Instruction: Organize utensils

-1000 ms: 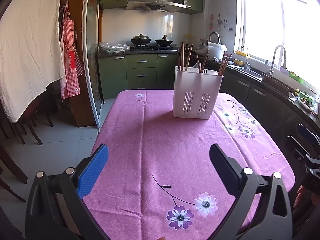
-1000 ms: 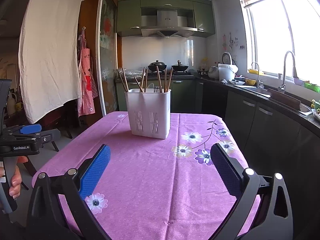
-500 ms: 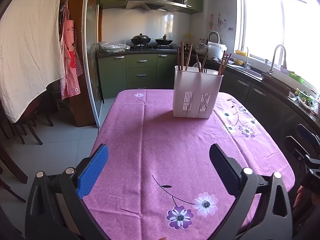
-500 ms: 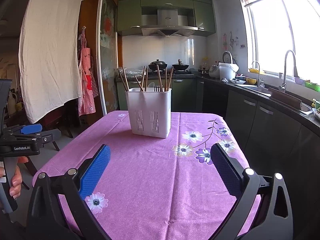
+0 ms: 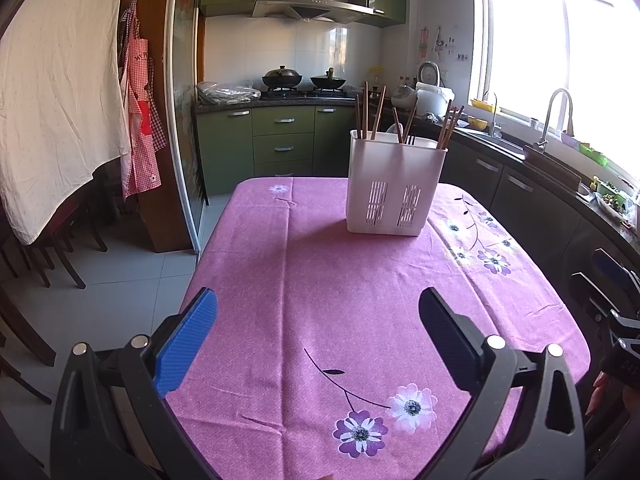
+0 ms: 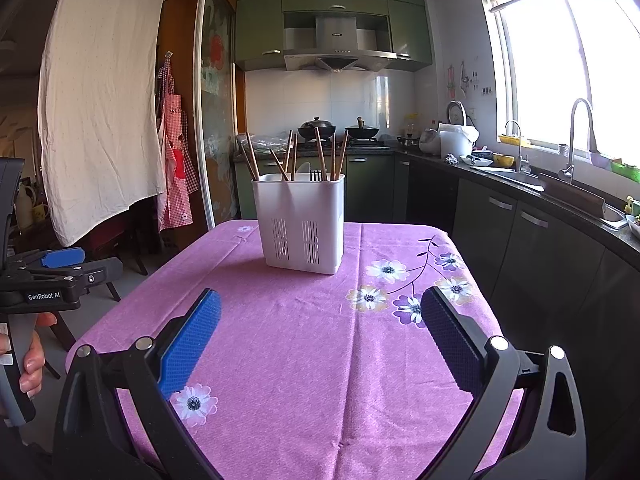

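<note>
A white slotted utensil holder (image 5: 394,190) stands upright at the far middle of the table; it also shows in the right wrist view (image 6: 301,224). Several wooden chopsticks (image 5: 368,110) (image 6: 289,156) stick up out of it, with a dark fork (image 6: 316,175) and a pale spoon among them. My left gripper (image 5: 318,316) is open and empty above the near left of the table, well short of the holder. My right gripper (image 6: 320,316) is open and empty above the near right. The left gripper also shows from the side at the left edge of the right wrist view (image 6: 60,268).
The table wears a pink flowered cloth (image 5: 360,280) (image 6: 320,340). Dark chairs (image 5: 48,248) stand to the left on the tiled floor. Green kitchen cabinets and a counter with a sink (image 6: 560,188) run along the back and right. A white cloth hangs at the left (image 6: 100,100).
The right wrist view has shifted very slightly; the holder sits a touch higher in it. The left gripper has not visibly moved. Both stay open.
</note>
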A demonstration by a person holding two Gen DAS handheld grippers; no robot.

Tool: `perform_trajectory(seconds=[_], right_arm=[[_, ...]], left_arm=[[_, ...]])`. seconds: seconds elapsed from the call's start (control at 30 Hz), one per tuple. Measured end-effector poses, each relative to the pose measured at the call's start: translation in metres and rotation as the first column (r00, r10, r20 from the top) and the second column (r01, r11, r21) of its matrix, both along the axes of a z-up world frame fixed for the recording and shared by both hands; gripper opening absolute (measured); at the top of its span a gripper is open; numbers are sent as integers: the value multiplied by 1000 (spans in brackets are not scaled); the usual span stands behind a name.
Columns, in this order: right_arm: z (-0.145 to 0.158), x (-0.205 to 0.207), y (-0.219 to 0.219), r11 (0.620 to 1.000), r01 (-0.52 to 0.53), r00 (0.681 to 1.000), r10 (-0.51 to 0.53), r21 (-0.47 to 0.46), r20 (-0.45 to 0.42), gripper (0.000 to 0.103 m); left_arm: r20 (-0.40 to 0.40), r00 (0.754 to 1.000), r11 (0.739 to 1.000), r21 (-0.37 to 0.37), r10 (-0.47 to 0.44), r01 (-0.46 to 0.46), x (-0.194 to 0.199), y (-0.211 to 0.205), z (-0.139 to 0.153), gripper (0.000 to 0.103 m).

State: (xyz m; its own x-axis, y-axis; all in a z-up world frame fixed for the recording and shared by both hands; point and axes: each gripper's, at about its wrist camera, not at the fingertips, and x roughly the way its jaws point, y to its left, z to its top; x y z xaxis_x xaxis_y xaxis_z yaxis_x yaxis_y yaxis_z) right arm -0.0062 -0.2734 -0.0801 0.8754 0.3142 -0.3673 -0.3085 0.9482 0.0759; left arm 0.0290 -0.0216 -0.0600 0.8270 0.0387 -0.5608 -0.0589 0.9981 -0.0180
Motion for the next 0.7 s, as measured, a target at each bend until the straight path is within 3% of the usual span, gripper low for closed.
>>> perform_trajectory(seconds=[0.7], right_arm=[[-3,2,3,1000,-5,1000,5,1,-10,98]], left_arm=[[-6,1000,1000,-10,-6,6,0,-1,-2,96]])
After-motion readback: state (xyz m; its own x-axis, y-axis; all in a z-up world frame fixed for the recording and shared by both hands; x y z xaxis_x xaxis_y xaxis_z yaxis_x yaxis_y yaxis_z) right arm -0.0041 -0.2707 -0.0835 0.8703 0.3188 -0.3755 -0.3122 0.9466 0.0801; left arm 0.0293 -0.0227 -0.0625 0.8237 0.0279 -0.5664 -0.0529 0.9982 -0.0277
